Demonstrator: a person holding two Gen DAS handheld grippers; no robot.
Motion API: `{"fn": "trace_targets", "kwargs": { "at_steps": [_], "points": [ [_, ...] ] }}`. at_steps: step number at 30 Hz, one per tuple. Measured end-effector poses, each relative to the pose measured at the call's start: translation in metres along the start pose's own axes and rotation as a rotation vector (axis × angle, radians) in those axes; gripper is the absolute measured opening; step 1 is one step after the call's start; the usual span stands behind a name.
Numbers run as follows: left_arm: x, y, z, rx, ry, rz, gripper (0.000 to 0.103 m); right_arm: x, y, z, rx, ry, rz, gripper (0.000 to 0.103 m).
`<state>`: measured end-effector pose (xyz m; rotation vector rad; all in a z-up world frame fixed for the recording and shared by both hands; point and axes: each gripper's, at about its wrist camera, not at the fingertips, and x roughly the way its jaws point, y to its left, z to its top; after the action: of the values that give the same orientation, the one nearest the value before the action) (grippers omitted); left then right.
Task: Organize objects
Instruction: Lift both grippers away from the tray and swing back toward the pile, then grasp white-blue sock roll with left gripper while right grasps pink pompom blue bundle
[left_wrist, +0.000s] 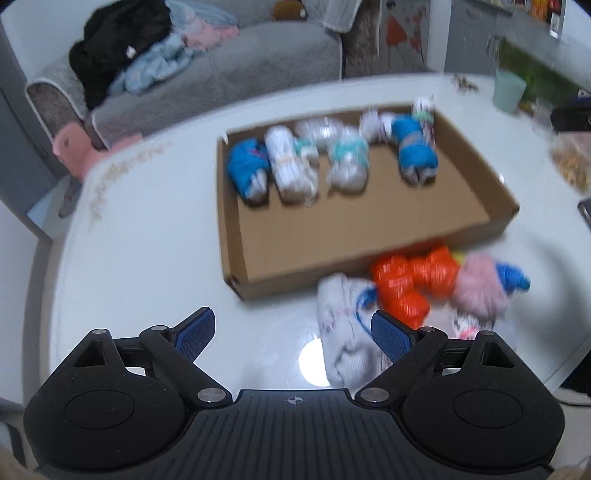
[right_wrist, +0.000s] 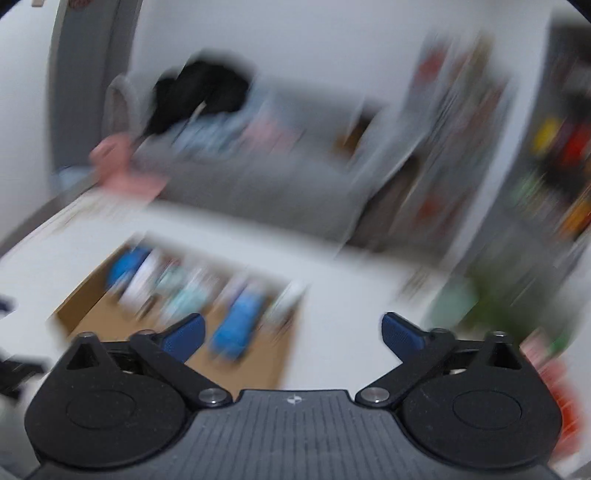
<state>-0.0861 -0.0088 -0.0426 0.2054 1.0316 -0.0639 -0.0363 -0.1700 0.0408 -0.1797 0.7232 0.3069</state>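
Observation:
A shallow cardboard box (left_wrist: 236, 236) lies on the white table (left_wrist: 147, 240). Several rolled sock bundles lie in a row at its far side, among them a blue one (left_wrist: 246, 168), a white one (left_wrist: 291, 166) and a blue-grey one (left_wrist: 415, 151). Loose bundles lie in front of the box: an orange one (left_wrist: 410, 284), a pink one (left_wrist: 480, 284) and a grey one (left_wrist: 343, 332). My left gripper (left_wrist: 291, 325) is open and empty, just left of the grey bundle. My right gripper (right_wrist: 291, 328) is open and empty above the box's right part (right_wrist: 258, 365); this view is heavily blurred.
A grey sofa (left_wrist: 221, 81) with piled clothes stands beyond the table. A pale green cup (left_wrist: 509, 90) and a snack bag (left_wrist: 572, 162) sit at the table's far right. Crumbs lie along the left table edge (left_wrist: 110, 177). Shelves (right_wrist: 461, 147) stand behind.

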Motion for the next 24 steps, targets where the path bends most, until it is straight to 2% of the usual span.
{"fn": "trace_targets", "kwargs": {
  "at_steps": [1,2,3,4,5,6,8,9,11,12,13,14,20,22,24],
  "points": [
    [0.004,-0.001,-0.002,-0.004,0.013,-0.005,0.094,0.006,-0.006,-0.003,0.041,0.038,0.065,0.065],
    [0.008,-0.001,-0.003,-0.010,0.023,-0.011,0.094,0.015,-0.012,-0.007,0.082,0.082,0.137,0.081],
    [0.013,-0.002,-0.003,-0.016,0.034,-0.026,0.094,0.024,-0.016,-0.010,0.111,0.113,0.181,0.085],
    [0.017,-0.003,-0.002,-0.024,0.041,-0.040,0.094,0.030,-0.018,-0.014,0.140,0.132,0.191,0.083],
    [0.020,-0.003,-0.001,-0.034,0.045,-0.043,0.094,0.036,-0.019,-0.014,0.157,0.155,0.198,0.075],
    [0.024,-0.004,0.000,-0.044,0.049,-0.044,0.094,0.039,-0.019,-0.014,0.159,0.163,0.218,0.076],
    [0.032,-0.006,0.002,-0.054,0.062,-0.054,0.094,0.043,-0.011,-0.017,0.135,0.178,0.245,0.085],
    [0.037,-0.007,0.003,-0.055,0.069,-0.051,0.094,0.047,-0.005,-0.018,0.116,0.190,0.245,0.084],
    [0.046,-0.011,0.004,-0.052,0.086,-0.055,0.094,0.055,0.010,-0.021,0.063,0.229,0.243,0.074],
    [0.049,-0.012,0.005,-0.051,0.087,-0.055,0.094,0.057,0.018,-0.024,0.027,0.266,0.271,0.070],
    [0.053,-0.013,0.004,-0.052,0.087,-0.060,0.094,0.059,0.024,-0.029,0.010,0.290,0.266,0.058],
    [0.056,-0.013,0.004,-0.058,0.091,-0.067,0.095,0.062,0.032,-0.036,-0.002,0.320,0.267,0.053],
    [0.071,-0.009,0.002,-0.074,0.120,-0.062,0.095,0.084,0.050,-0.061,-0.052,0.452,0.268,0.043],
    [0.076,-0.006,0.000,-0.093,0.135,-0.080,0.092,0.086,0.053,-0.066,-0.060,0.480,0.277,0.035],
    [0.080,-0.003,-0.001,-0.106,0.146,-0.097,0.082,0.087,0.053,-0.068,-0.057,0.499,0.288,0.033]
  ]
}}
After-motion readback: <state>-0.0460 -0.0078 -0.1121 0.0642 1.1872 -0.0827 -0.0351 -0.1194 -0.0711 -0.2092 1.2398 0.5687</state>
